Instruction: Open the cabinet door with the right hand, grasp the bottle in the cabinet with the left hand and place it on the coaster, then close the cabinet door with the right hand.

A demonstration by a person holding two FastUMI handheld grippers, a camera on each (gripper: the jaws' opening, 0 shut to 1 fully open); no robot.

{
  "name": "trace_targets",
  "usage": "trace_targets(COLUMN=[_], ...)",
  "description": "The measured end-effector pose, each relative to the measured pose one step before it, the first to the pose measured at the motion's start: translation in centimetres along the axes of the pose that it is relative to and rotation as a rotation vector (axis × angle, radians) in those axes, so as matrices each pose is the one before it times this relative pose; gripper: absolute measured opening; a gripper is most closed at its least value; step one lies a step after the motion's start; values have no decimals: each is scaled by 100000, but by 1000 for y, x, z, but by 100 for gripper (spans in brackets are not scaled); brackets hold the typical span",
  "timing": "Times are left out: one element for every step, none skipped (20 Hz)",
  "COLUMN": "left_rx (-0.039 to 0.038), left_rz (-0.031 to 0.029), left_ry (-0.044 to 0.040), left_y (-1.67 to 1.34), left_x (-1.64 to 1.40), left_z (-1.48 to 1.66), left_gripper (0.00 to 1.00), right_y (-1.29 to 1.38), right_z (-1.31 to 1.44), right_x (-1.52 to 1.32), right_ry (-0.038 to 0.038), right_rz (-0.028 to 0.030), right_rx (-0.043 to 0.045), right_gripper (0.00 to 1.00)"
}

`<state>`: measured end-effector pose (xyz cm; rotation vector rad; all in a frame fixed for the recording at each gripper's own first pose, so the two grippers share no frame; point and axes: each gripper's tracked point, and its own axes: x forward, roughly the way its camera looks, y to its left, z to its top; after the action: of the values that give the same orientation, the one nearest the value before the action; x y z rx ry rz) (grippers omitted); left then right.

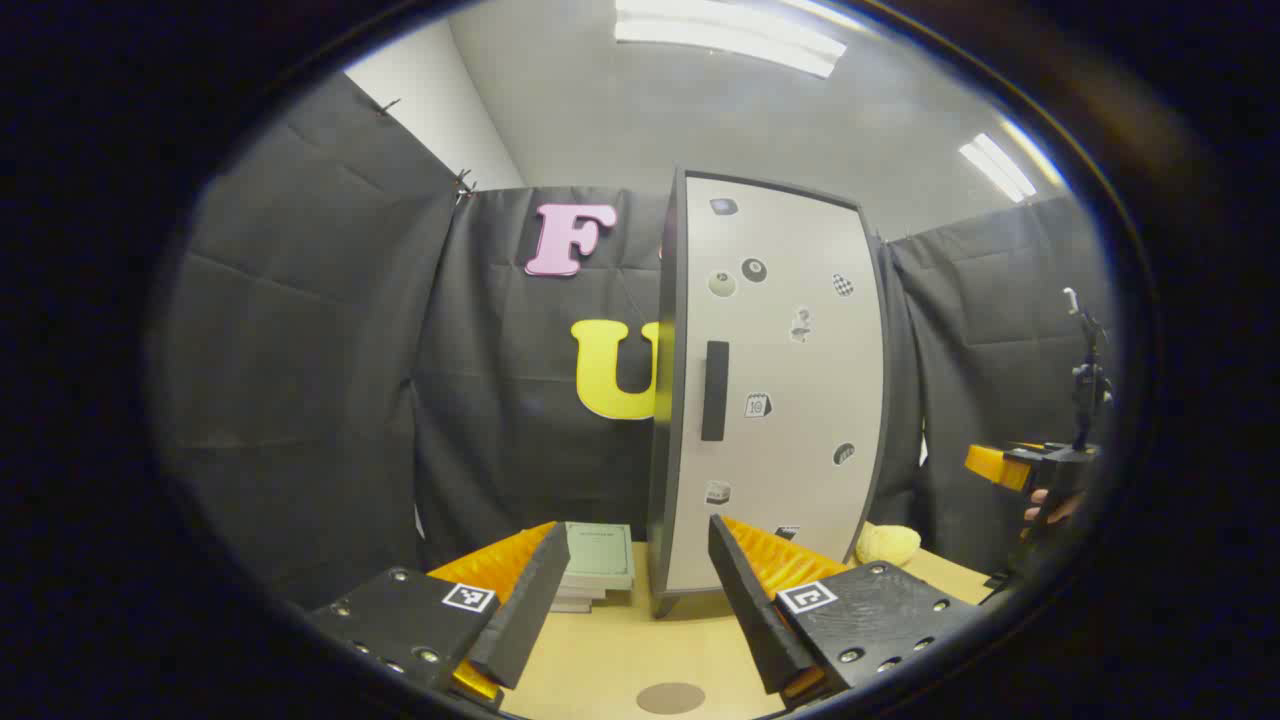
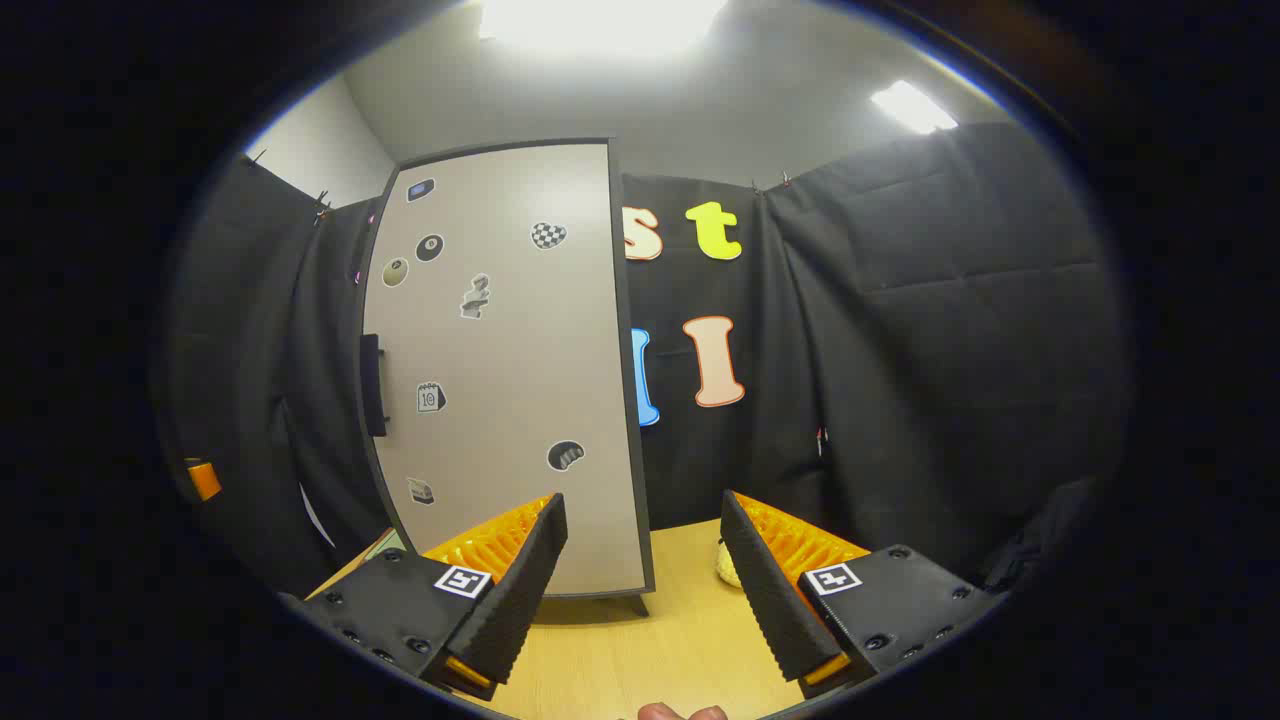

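A tall cabinet (image 1: 775, 390) with a pale door, stickers and a black vertical handle (image 1: 714, 390) stands on the wooden table; its door is closed, so the bottle inside is hidden. A round brown coaster (image 1: 670, 697) lies on the table just ahead of my left gripper (image 1: 632, 575), which is open and holds nothing. In the right gripper view the same cabinet (image 2: 505, 370) fills the left half, its handle (image 2: 373, 385) at its left edge. My right gripper (image 2: 645, 550) is open before the cabinet's lower right corner, and it shows far right in the left gripper view (image 1: 1040, 465).
A stack of pale green books (image 1: 597, 560) lies left of the cabinet. A yellow soft object (image 1: 888, 543) sits at the cabinet's right foot, also in the right gripper view (image 2: 727, 565). Black cloth walls close in the table on three sides.
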<state>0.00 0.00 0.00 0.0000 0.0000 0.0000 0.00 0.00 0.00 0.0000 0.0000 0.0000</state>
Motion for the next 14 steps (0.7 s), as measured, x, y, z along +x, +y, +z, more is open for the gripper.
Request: trace_targets(left_rx=[-186, -220, -203, -199, -168, -99, -6, 2, -4, -120, -202, -138, -12, 45], left_rz=[-249, -436, -361, -403, -381, -388, -220, -188, -142, -145, -244, -226, -130, -64], left_ry=[485, 150, 342, 577, 594, 398, 210, -52, 146, 166, 53, -95, 4, -53], left_y=[-167, -150, -62, -139, -158, -155, -155, -70, -136, -124, -144, -99, -75, 60], left_x=[80, -41, -87, 9, -7, 54, -12, 129, 88, 88, -19, 87, 165, -19], left_z=[-323, -118, -247, -286, -309, -157, -49, -138, -80, -107, -35, 43, -92, -137], left_gripper=[84, 84, 84, 84, 84, 84, 85, 84, 87, 84, 84, 84, 84, 87], right_y=[-60, -55, 132, 55, 32, 138, 122, 59, 22, -6, -105, 18, 121, 112], right_z=[43, 151, 118, 234, 78, 122, 153, 164, 80, 74, 12, 52, 90, 91], right_x=[-215, -295, -238, -260, -186, -307, -118, -154, -89, -168, -33, -52, 63, 1], right_ry=[-374, -196, -204, -226, -183, 115, -49, 50, -54, 157, 283, 147, 83, 43], right_rz=[-312, 20, 323, 299, 277, 381, 603, 464, 419, -51, -118, 97, 103, 85], right_rx=[-1244, -649, -112, 90, -61, -116, -188, -198, -343, -540, -356, -66, 73, 90], right_gripper=[98, 98, 98, 98, 98, 98, 98, 98, 98, 98, 98, 98, 98, 98])
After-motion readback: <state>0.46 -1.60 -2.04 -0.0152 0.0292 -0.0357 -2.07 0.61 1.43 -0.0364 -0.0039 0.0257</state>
